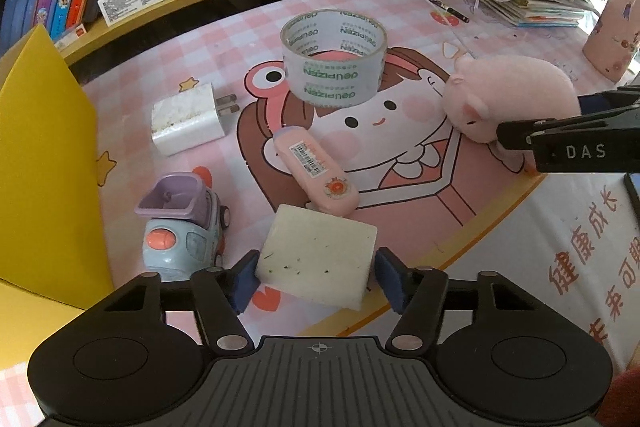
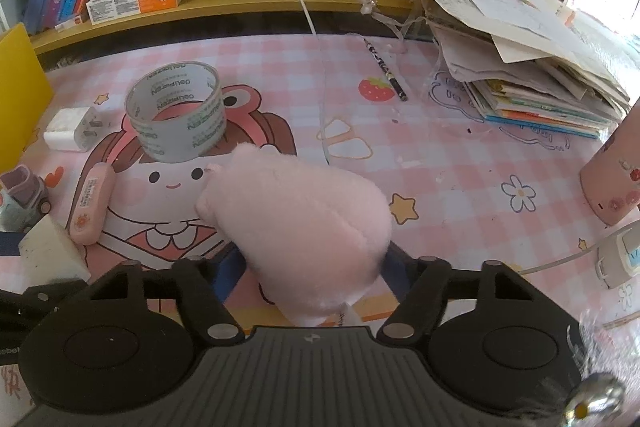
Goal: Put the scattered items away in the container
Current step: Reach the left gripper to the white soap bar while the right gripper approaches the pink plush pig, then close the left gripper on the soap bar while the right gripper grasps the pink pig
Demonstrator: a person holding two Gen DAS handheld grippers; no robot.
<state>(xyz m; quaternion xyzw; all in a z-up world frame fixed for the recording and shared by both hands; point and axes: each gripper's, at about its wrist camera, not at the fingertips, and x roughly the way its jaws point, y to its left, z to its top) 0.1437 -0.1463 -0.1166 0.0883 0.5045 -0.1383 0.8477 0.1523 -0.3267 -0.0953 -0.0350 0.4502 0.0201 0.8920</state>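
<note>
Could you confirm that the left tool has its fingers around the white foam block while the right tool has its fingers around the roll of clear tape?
Not quite. The left tool does straddle the white foam block, but the right tool is around the pink plush toy, not the roll of clear tape, which stands untouched on the pink checked mat. The right wrist view shows this.

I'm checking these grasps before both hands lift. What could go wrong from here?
The white sponge block sits against the pink correction tape, so lifting could drag the tape. The left gripper looks barely closed on the block, so it might slip. The pink plush bulges beyond the right gripper and may squeeze out.
</note>
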